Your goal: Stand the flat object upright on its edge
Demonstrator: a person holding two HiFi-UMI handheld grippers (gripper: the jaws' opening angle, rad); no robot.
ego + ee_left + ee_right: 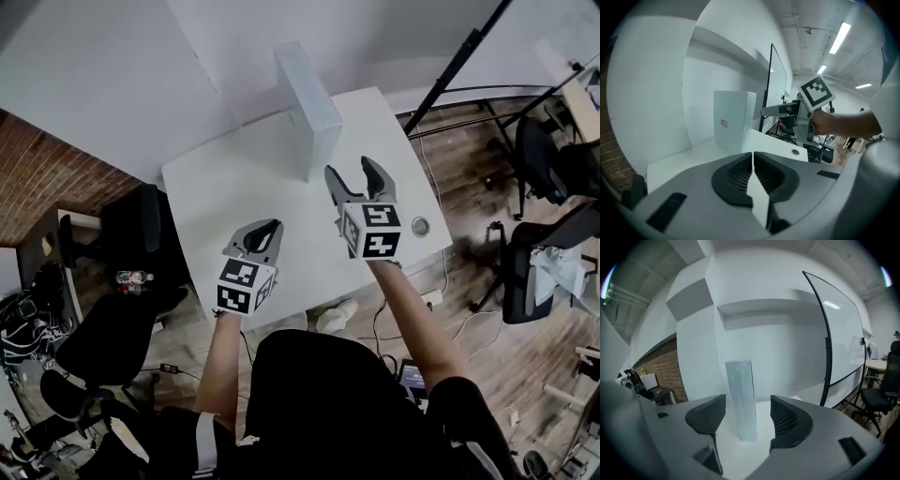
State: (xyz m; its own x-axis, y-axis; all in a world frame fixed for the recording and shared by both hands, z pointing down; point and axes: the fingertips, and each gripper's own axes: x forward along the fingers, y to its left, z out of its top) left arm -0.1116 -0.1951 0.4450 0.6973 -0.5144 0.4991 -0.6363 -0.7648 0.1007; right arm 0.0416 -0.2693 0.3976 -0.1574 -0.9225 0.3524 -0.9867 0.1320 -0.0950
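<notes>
A flat white box (307,105) stands upright on its edge near the far side of the white table (216,202). It shows as a pale slab (733,126) in the left gripper view and as a narrow upright panel (742,399) in the right gripper view. My right gripper (357,175) is open just in front of the box, apart from it, with nothing between its fingers. My left gripper (264,230) is shut and empty, nearer to me and to the left of the box. The right gripper (765,111) also shows in the left gripper view.
A small round grommet (420,226) sits in the table near its right edge. A black stand pole (459,64) leans past the table's far right corner. Office chairs (539,225) stand on the wooden floor to the right, and a dark chair (131,225) and clutter to the left.
</notes>
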